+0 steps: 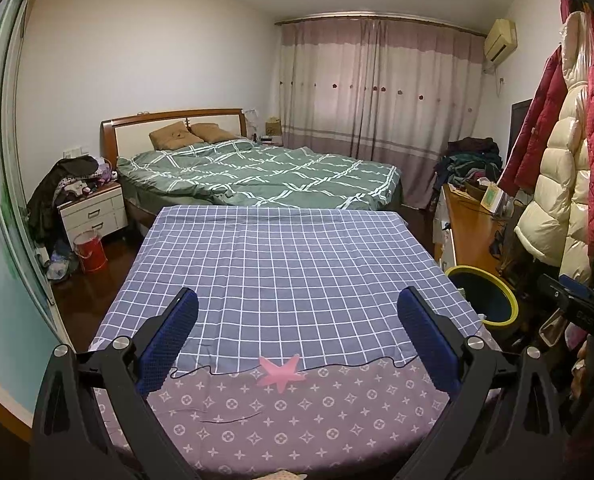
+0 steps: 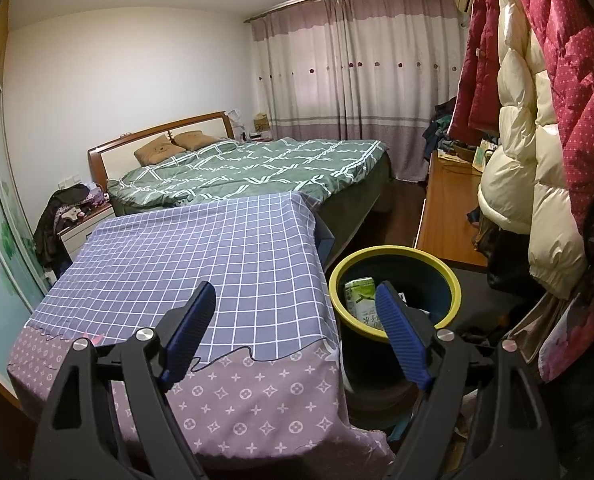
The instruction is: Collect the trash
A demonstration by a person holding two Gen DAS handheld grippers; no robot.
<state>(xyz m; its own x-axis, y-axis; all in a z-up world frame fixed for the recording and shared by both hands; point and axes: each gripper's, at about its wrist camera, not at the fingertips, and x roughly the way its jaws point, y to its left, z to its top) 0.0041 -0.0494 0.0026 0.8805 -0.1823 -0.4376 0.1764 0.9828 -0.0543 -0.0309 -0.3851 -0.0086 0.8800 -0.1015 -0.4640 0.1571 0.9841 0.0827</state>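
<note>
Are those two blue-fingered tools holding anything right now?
No, nothing is held. The left tool and the right tool both stand wide open and empty above the checked cloth. A green carton already sits inside the yellow-rimmed bin.

Only the green-and-white carton [image 2: 361,299] inside the yellow-rimmed bin [image 2: 395,254] bears print: dark characters near its lower edge, possibly Chinese, too blurred to read.

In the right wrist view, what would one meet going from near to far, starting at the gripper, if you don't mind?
Right gripper → yellow-rimmed dark bin holding a green-and-white carton → green diamond-patterned quilt on the bed → pink-and-white curtains.
</note>
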